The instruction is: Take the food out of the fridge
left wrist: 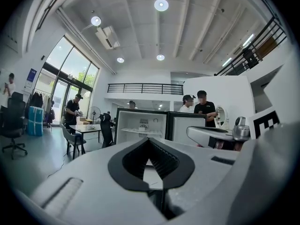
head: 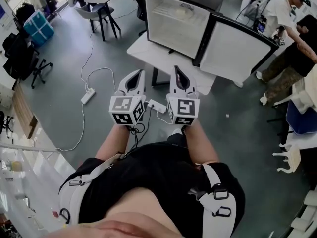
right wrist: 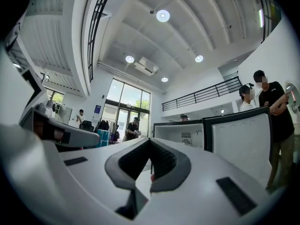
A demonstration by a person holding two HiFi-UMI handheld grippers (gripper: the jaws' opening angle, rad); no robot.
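Grey floor [head: 64, 63] separates the open fridge [head: 208, 38] from left gripper [head: 140, 74] and right gripper [head: 176, 70], fingers [head: 132, 83] closed, empty.

Everything I see is bright and evenly lit. Round ceiling lamps [left wrist: 161, 4] burn overhead, blown white at their centres, and daylight floods through the tall windows [left wrist: 68, 74] — the glass glares pale. On the grey floor [head: 64, 83] shadows are soft and faint. The open fridge [head: 177, 24] looks washed out inside. Both gripper views are fisheye — straight lines bow, and the corners fall to black. Close to the lenses, the white shells of my left gripper [left wrist: 149, 140] and right gripper [right wrist: 149, 140] go soft, while the far room stays fairly sharp. The head view bends at its edges too.
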